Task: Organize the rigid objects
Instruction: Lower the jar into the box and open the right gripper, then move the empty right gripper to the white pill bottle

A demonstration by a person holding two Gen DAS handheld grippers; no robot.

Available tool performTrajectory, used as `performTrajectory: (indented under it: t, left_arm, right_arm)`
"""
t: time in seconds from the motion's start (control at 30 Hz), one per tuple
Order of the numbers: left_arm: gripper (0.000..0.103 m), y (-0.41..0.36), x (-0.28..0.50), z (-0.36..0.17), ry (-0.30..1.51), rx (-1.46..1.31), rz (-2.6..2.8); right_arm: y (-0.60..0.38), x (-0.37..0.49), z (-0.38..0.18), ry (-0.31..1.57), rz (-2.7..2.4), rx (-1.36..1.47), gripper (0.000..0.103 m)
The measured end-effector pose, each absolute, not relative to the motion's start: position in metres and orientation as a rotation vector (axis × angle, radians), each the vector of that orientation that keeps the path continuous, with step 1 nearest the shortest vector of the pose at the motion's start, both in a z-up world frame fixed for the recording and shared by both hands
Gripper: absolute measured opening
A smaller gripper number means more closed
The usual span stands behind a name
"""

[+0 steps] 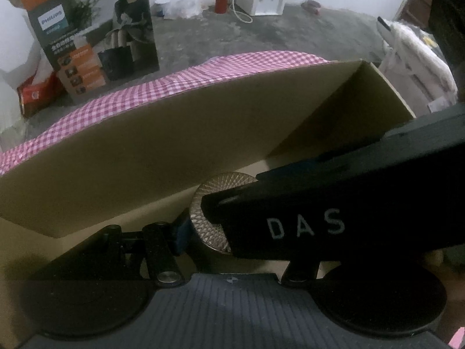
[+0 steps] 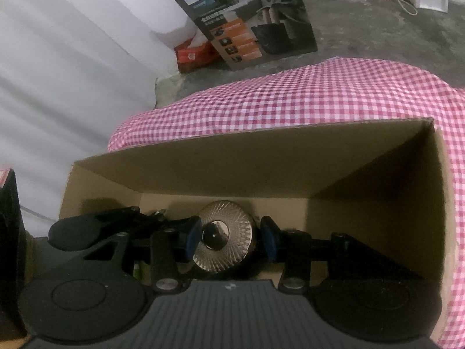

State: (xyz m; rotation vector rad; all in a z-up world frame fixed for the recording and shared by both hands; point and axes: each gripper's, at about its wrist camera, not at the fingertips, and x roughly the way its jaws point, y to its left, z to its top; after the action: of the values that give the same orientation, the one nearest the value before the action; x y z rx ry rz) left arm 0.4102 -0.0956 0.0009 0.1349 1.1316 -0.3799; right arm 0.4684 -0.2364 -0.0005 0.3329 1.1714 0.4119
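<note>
Right gripper (image 2: 229,240) sat inside cardboard box (image 2: 261,171), jaws spread, blue pads flanking ribbed metallic disc (image 2: 225,237); contact unclear. Left gripper (image 1: 203,226): right finger hidden behind black DAS-marked gripper body (image 1: 334,203), grip undeterminable. Checked cloth (image 2: 290,96) lay beneath.

- cardboard box (image 2: 221,171): matt brown, smooth inner walls
- round lid (image 2: 225,237) inside box: shiny metal, ribbed radial cut pattern, glossy centre knob
- checked cloth (image 2: 305,93) under box: soft woven fabric, matt
- right gripper (image 2: 229,240) pads beside lid: matt blue, body black plastic
</note>
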Motion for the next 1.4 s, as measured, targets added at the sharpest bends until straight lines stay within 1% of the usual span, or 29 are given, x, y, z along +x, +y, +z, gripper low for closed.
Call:
performTrajectory:
  t: [0.1, 0.17, 0.2, 0.4, 0.53, 0.63, 0.73, 0.77, 0.87, 0.97, 1.03, 1.1, 1.2, 1.4]
  left_arm:
    - [0.062, -0.094, 0.408, 0.008, 1.107, 0.134, -0.385]
    - [0.071, -0.092, 0.404, 0.019, 1.074, 0.129, -0.389]
    - [0.073, -0.092, 0.401, 0.025, 1.058, 0.128, -0.390]
    - [0.080, -0.081, 0.365, 0.066, 0.986, 0.116, -0.408]
    - [0.084, -0.071, 0.324, 0.095, 0.917, 0.145, -0.405]
    - [0.085, -0.053, 0.289, 0.117, 0.874, 0.136, -0.395]
    - [0.090, -0.036, 0.251, 0.134, 0.828, 0.121, -0.391]
    - [0.090, -0.030, 0.236, 0.138, 0.817, 0.126, -0.390]
    - [0.091, -0.020, 0.197, 0.143, 0.786, 0.150, -0.387]
    - [0.094, -0.014, 0.158, 0.136, 0.758, 0.171, -0.399]
    - [0.094, -0.012, 0.132, 0.127, 0.743, 0.179, -0.405]
    - [0.094, -0.012, 0.111, 0.116, 0.724, 0.182, -0.416]
    - [0.095, -0.013, 0.088, 0.098, 0.705, 0.166, -0.407]
    - [0.095, -0.024, 0.071, 0.068, 0.691, 0.209, -0.334]
  right_arm:
    - [-0.240, 0.465, 0.003, 1.157, 0.406, 0.334, 0.049]
    - [-0.242, 0.463, 0.009, 1.142, 0.400, 0.337, 0.049]
    - [-0.243, 0.461, 0.012, 1.132, 0.398, 0.338, 0.049]
    - [-0.261, 0.426, 0.052, 1.026, 0.425, 0.390, 0.049]
    - [-0.279, 0.375, 0.088, 0.919, 0.456, 0.422, 0.049]
    - [-0.295, 0.327, 0.111, 0.850, 0.483, 0.469, 0.050]
    - [-0.307, 0.269, 0.129, 0.783, 0.508, 0.487, 0.051]
    - [-0.309, 0.254, 0.132, 0.768, 0.521, 0.500, 0.052]
    - [-0.315, 0.203, 0.131, 0.751, 0.580, 0.575, 0.052]
    - [-0.311, 0.157, 0.123, 0.741, 0.607, 0.598, 0.052]
    - [-0.306, 0.133, 0.114, 0.730, 0.612, 0.594, 0.054]
    - [-0.301, 0.113, 0.102, 0.724, 0.607, 0.609, 0.058]
    - [-0.293, 0.095, 0.081, 0.721, 0.621, 0.657, 0.063]
    - [-0.252, 0.092, 0.041, 0.764, 0.622, 0.653, 0.065]
